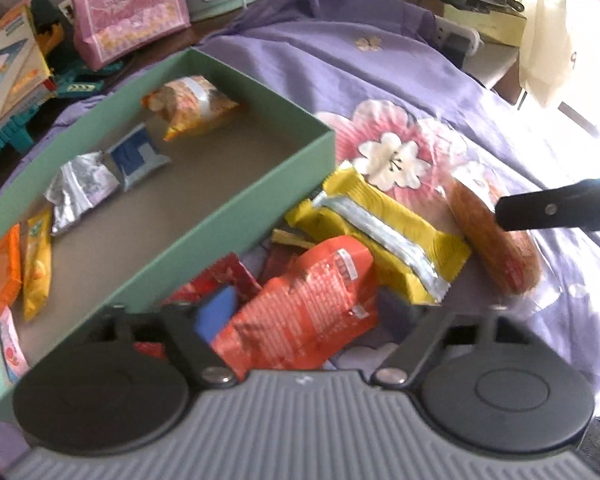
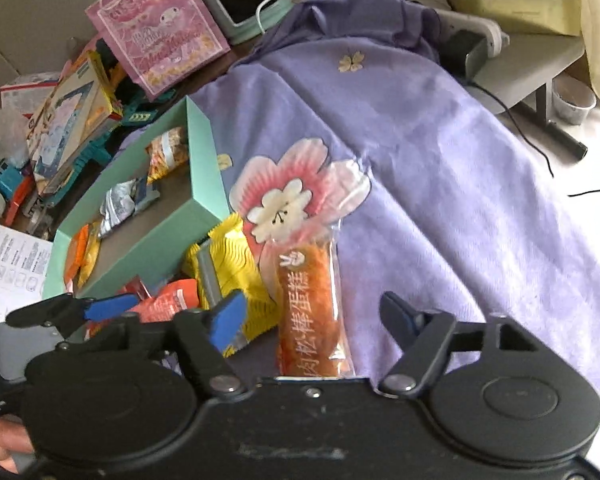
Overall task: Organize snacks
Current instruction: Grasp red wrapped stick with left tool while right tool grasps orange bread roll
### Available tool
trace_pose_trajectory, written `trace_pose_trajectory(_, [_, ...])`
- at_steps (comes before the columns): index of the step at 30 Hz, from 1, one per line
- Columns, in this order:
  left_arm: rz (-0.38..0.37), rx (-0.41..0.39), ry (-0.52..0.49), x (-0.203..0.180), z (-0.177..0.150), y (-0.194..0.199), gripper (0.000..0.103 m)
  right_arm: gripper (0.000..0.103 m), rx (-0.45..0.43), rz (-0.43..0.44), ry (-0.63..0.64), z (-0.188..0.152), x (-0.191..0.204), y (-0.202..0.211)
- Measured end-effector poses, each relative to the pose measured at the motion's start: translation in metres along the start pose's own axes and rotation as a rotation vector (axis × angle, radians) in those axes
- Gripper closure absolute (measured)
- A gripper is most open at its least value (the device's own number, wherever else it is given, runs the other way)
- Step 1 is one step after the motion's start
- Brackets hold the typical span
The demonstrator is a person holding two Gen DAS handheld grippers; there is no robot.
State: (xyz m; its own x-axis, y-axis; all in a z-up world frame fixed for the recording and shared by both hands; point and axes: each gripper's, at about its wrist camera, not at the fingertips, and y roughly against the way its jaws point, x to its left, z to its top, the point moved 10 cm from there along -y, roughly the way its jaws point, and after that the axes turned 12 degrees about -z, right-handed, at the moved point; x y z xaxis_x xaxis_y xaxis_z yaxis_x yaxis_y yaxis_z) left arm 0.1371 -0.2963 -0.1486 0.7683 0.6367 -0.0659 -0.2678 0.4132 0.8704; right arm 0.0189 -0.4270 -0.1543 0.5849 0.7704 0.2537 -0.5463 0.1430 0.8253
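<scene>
Snack sorting partway done.
Several packets lie inside the shallow green cardboard box [image 1: 236, 204]; both the left gripper [image 1: 306, 312] and right gripper [image 2: 312, 316] are spread, seemingly empty, over unsorted packets.

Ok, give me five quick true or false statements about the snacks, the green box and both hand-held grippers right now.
1. The green box already holds several snack packets. True.
2. The right hand-held gripper is shut on the yellow packet. False: it is open, straddling the orange cake stick.
3. The yellow packet lies outside the box on the purple cloth. True.
4. The left hand-held gripper is open around the red-orange packet. True.
5. The pink gift bag sits inside the box. False: it stands behind it.
</scene>
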Motion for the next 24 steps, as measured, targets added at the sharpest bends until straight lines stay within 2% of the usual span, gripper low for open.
trace_pose_trajectory(1, [-0.012,0.016,0.004,-0.002,-0.002,-0.001,0.052,0.042,0.001,0.004,0.012,-0.003,0.000,-0.001])
trace_pose_trajectory(2, [-0.023,0.023,0.003,-0.005,-0.004,-0.002,0.054,0.045,0.002,0.005,0.022,-0.005,0.001,-0.002])
trace_pose_trajectory(4, [-0.047,0.035,-0.011,-0.014,-0.009,0.000,0.056,0.058,-0.001,0.002,0.047,-0.007,0.006,-0.006])
trace_pose_trajectory(6, [-0.070,0.054,-0.011,-0.022,-0.016,0.000,0.056,0.065,-0.005,-0.006,0.063,-0.008,0.010,-0.009])
trace_pose_trajectory(12, [-0.149,0.077,0.060,-0.037,-0.033,0.007,0.056,0.066,-0.019,-0.022,0.095,-0.014,0.009,-0.006])
trace_pose_trajectory(16, [-0.128,0.064,0.065,-0.033,-0.038,0.014,0.044,0.063,-0.016,-0.025,0.096,-0.019,-0.001,-0.003])
trace_pose_trajectory(20, [-0.124,0.075,0.079,-0.034,-0.039,0.010,0.040,0.059,-0.006,-0.039,0.089,-0.022,-0.004,-0.006])
trace_pose_trajectory(22, [-0.139,0.087,0.087,-0.041,-0.045,0.009,0.031,0.057,-0.011,-0.056,0.112,-0.022,0.000,-0.007])
trace_pose_trajectory(24, [-0.139,0.091,0.083,-0.047,-0.051,0.009,0.032,0.057,-0.018,-0.068,0.137,-0.021,0.005,-0.009])
